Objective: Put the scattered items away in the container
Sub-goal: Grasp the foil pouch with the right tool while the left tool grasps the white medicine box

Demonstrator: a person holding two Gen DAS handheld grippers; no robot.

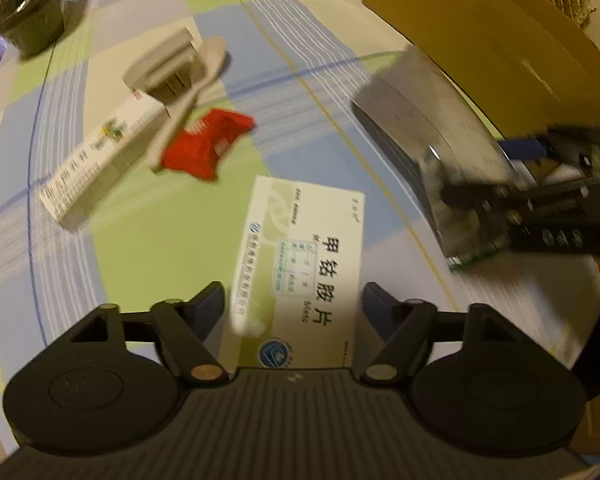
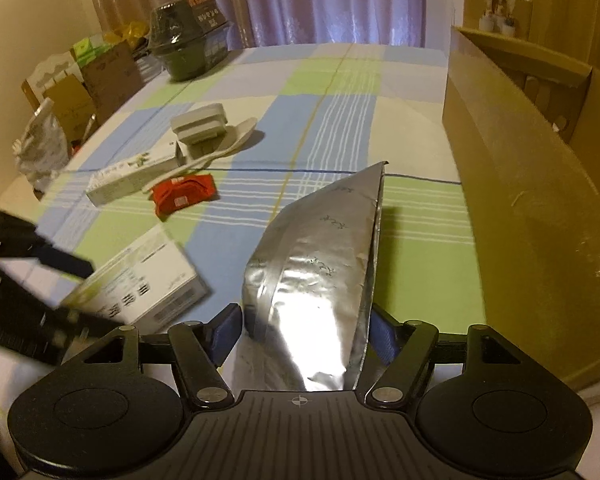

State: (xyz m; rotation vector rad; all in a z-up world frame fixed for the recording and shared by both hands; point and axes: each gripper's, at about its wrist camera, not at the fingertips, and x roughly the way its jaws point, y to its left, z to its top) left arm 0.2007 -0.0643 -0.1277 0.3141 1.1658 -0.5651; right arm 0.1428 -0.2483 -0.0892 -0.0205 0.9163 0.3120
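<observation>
Your right gripper [image 2: 300, 330] has the crinkled silver foil pouch [image 2: 320, 264] between its blue pads [image 2: 381, 334]; jaws sit wide, pads just beside the pouch's edges, so can't tell if it's actually clamped; pouch rests on the checked green, blue and cream tablecloth [image 2: 340, 92], just beside the tall brown cardboard box [image 2: 520, 216] at the table's right edge. Your left gripper [image 1: 294, 300] is spread open w/ the flat white and green medicine box w/ black print [image 1: 304, 256] lying between its fingers, box on the cloth near the front edge; no grip on it. Further toward the table's left side: small red packet [image 1: 208, 144]; touching it, a long white and green carton [image 1: 96, 160]; a white spoon-shaped piece [image 1: 188, 92] w/ a pale grey block [image 1: 160, 68] on top. Dark lidded bowl [image 1: 26, 8] at the far left corner; purple curtain [image 2: 332, 0] behind the table.
</observation>
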